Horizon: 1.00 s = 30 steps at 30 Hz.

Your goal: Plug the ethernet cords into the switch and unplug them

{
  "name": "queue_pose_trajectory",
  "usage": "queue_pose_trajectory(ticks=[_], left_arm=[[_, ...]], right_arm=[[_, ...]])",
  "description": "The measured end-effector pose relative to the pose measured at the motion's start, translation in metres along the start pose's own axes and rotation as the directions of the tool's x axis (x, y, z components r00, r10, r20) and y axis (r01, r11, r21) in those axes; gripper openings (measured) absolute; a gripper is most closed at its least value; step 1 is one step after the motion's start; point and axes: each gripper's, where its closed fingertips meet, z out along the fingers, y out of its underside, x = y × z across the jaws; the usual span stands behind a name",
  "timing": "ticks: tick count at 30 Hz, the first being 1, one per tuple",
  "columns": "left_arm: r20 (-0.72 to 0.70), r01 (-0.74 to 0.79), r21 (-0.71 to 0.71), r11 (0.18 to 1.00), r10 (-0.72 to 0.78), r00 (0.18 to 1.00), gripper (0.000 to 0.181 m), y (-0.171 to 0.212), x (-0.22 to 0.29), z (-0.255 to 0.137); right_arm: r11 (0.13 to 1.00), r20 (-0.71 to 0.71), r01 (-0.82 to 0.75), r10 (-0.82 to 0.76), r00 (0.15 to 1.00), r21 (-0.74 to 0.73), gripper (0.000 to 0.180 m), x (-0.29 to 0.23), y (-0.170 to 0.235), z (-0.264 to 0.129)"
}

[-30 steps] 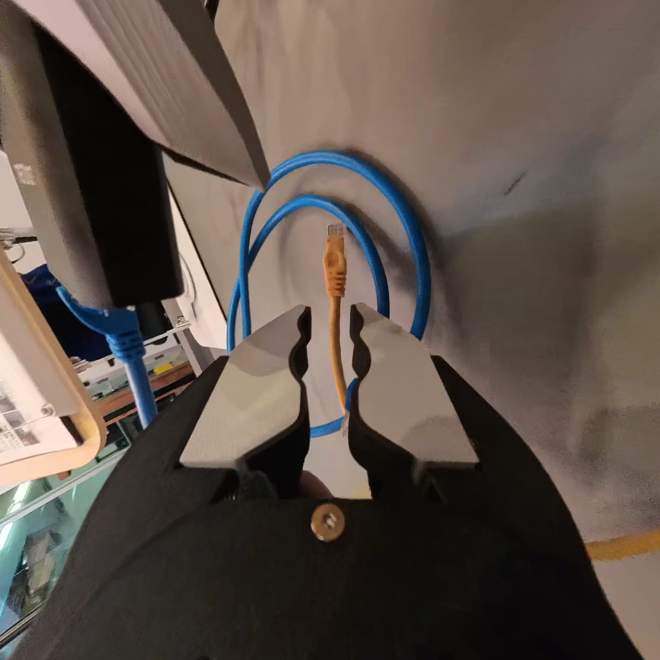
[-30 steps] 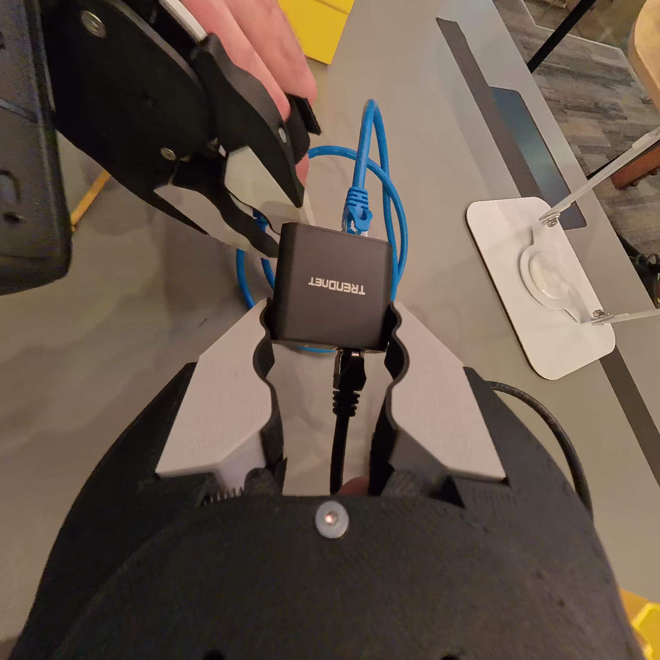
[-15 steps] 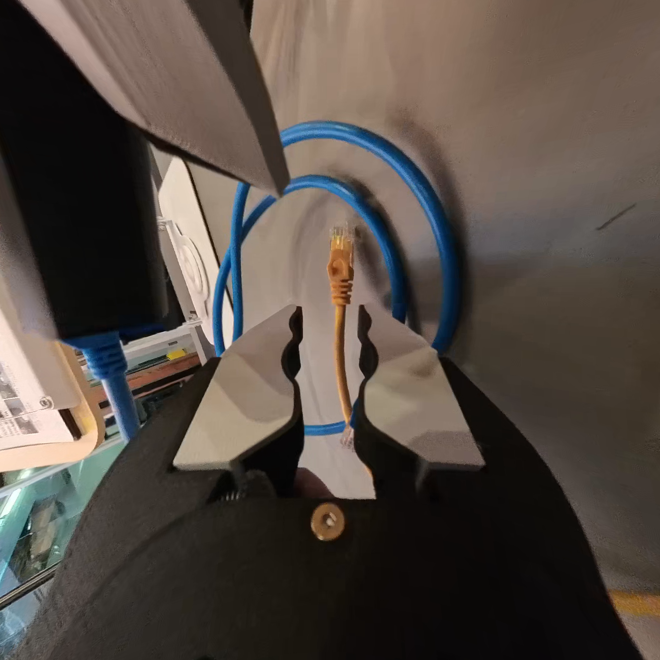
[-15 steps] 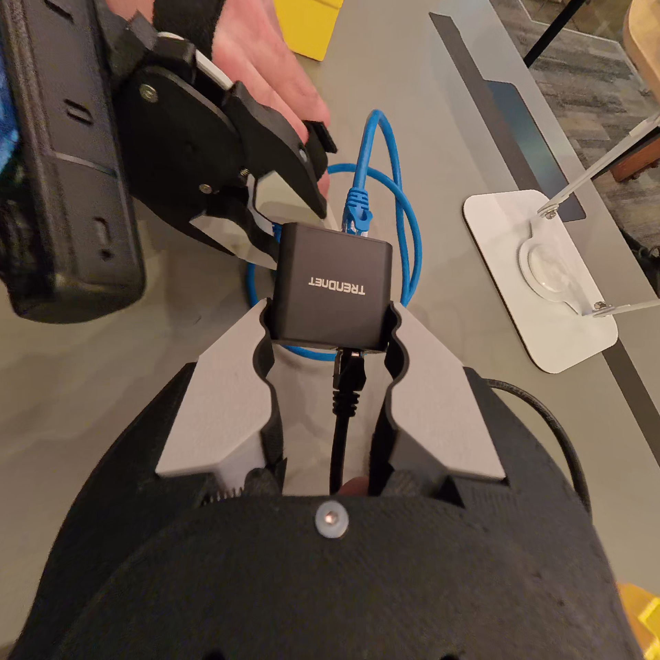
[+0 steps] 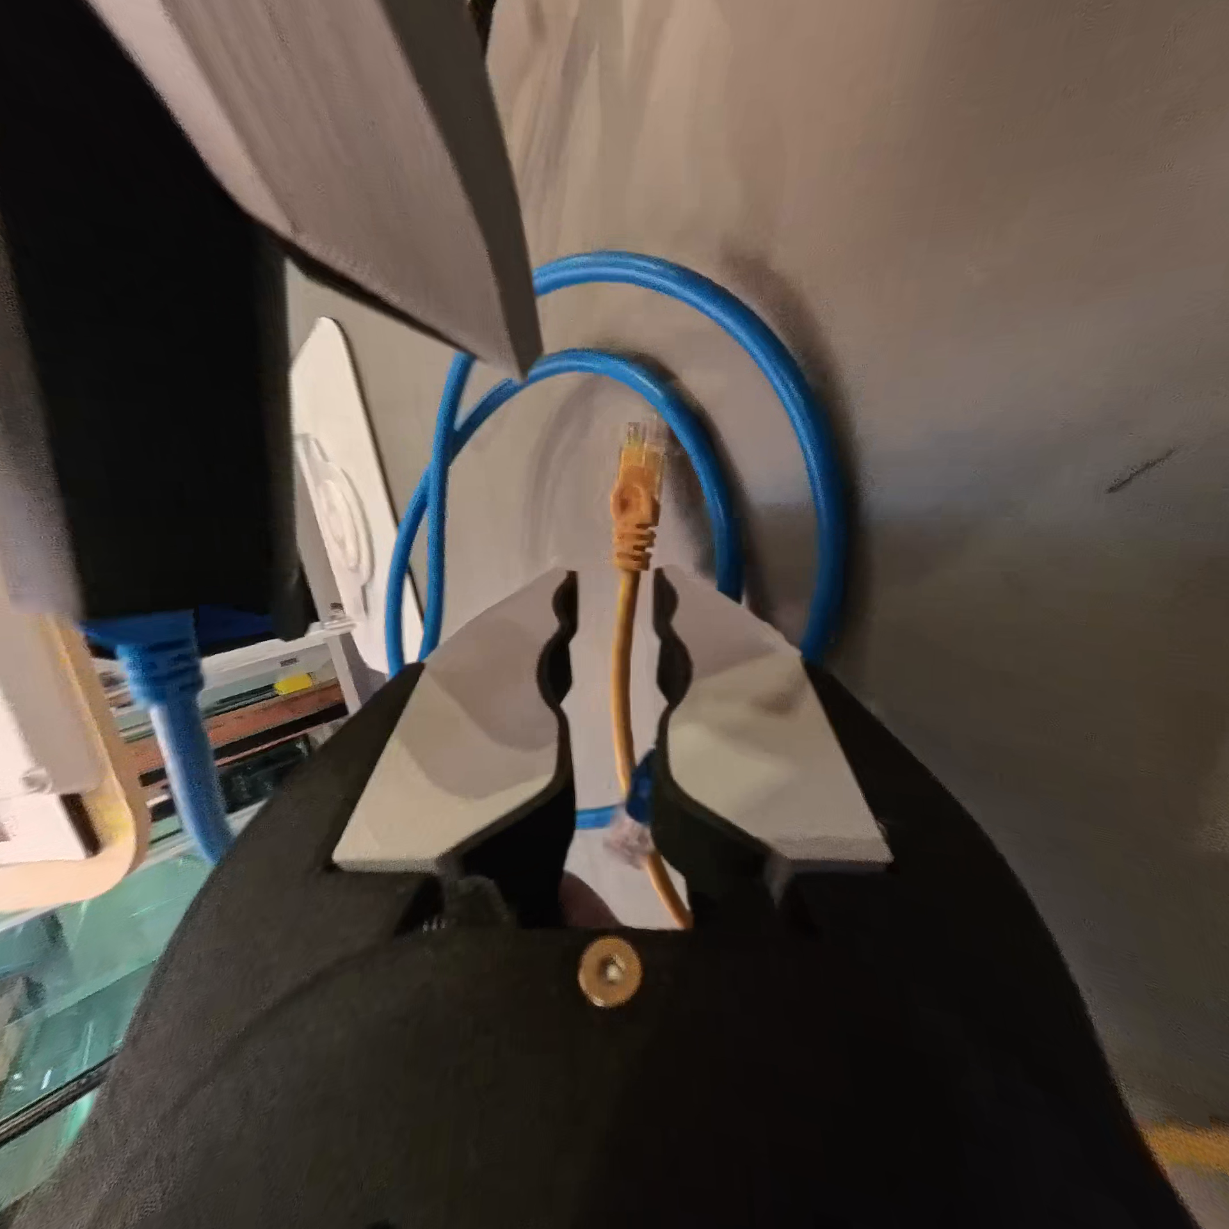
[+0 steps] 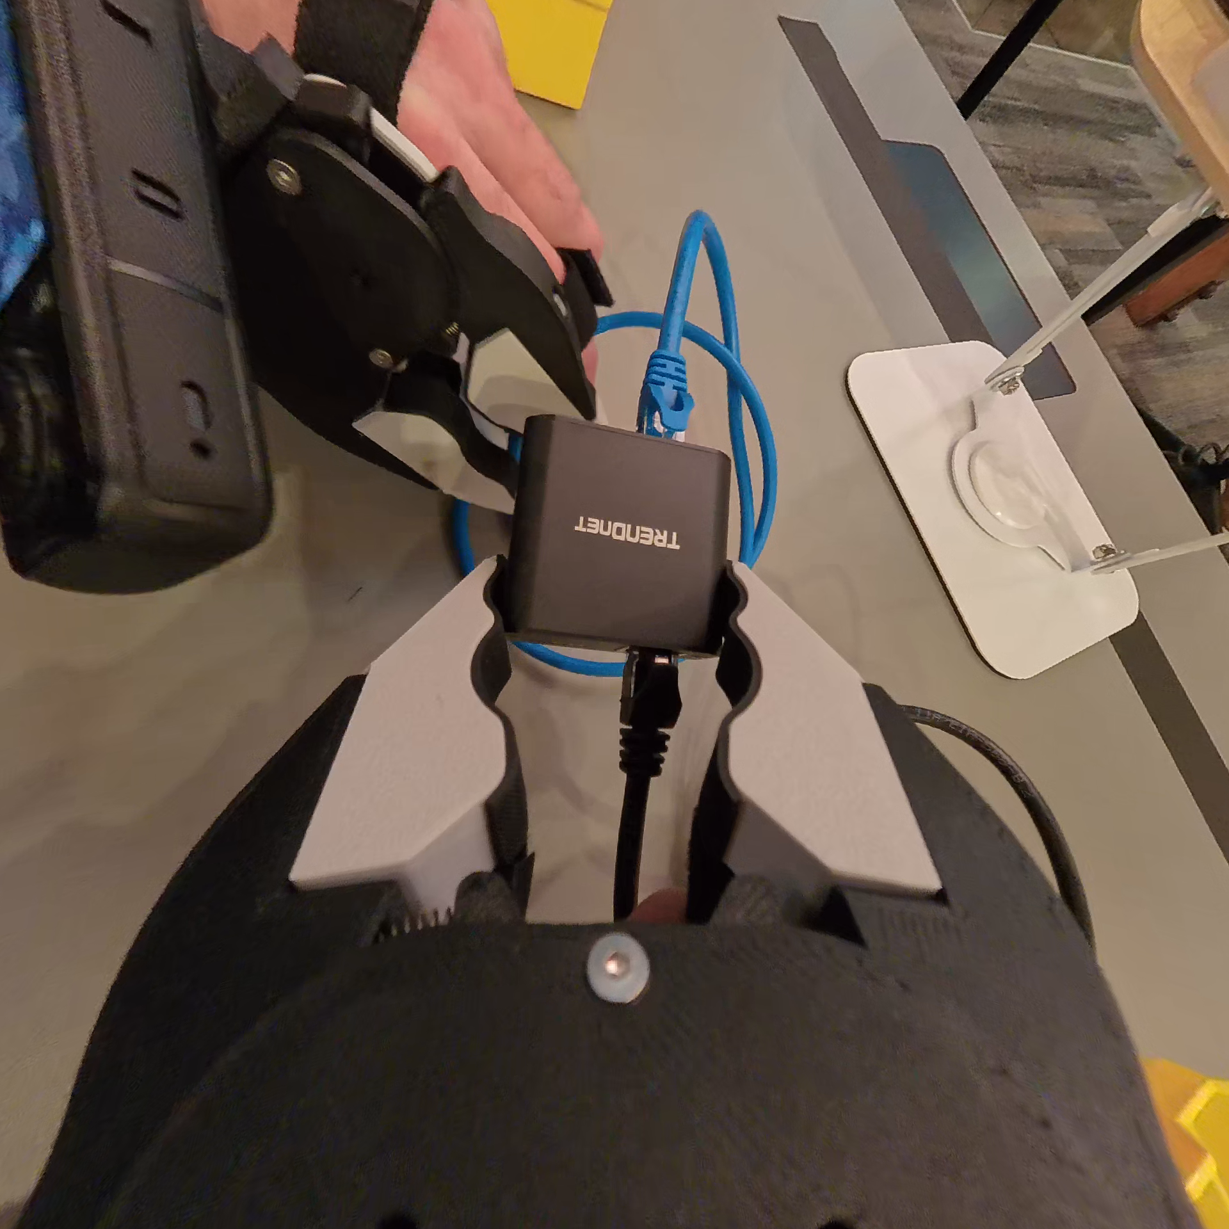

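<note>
Closer now, left gripper [image 5: 612, 592], fingers slightly apart around the orange cord [image 5: 625, 672], must clamp; right gripper [image 6: 615, 585] grips switch [image 6: 618, 525].

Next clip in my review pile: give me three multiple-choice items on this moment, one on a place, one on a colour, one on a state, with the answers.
1. Where does the orange ethernet cord lie in the left wrist view?
A. Between the open fingers of the left gripper
B. Plugged into the switch
C. On the white plate

2. What colour is the cord plugged into the near side of the small black box-shaped switch?
A. Orange
B. Black
C. Yellow

3. What is the right gripper doing?
A. Open over bare table
B. Shut on the blue cord
C. Shut on the switch

Answers: 1 A, the orange cord runs up the gap with neither finger touching it. 2 B, a black plug sits in the port facing the camera. 3 C, both grey fingers press the sides of the switch.
</note>
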Motion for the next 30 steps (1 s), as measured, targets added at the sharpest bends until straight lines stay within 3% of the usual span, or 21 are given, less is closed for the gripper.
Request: queue_pose_trajectory(ticks=[2,5,10,15,23,30], left_arm=[[-0.062,0.013,-0.018,1.0,-0.015,0.998,0.023,0.001,0.003,0.005],[-0.155,0.014,-0.014,1.0,-0.016,0.988,0.009,-0.002,0.008,0.011],[-0.105,0.009,-0.022,1.0,-0.011,0.994,0.008,-0.002,0.002,0.01],[-0.089,0.08,0.018,0.997,-0.078,0.993,0.008,0.004,-0.007,-0.018],[-0.226,0.184,0.06,0.981,-0.166,0.96,0.008,0.008,-0.032,-0.08],[-0.294,0.184,0.061,0.981,-0.158,0.943,0.008,0.001,-0.034,-0.089]], right_arm=[[1.0,0.002,-0.001,0.001,1.0,0.001,0.061,0.0,-0.001,0.0],[1.0,-0.001,-0.002,0.002,1.0,-0.002,0.061,0.0,-0.001,0.0],[1.0,-0.02,-0.016,0.016,1.0,-0.003,0.061,0.005,0.001,-0.003],[1.0,-0.021,-0.022,0.022,1.0,-0.001,0.061,0.006,0.003,-0.003],[0.998,0.001,0.05,-0.05,0.999,0.032,0.061,-0.003,-0.003,-0.002],[0.991,0.005,0.121,-0.121,0.993,0.052,0.061,-0.011,-0.013,-0.001]])
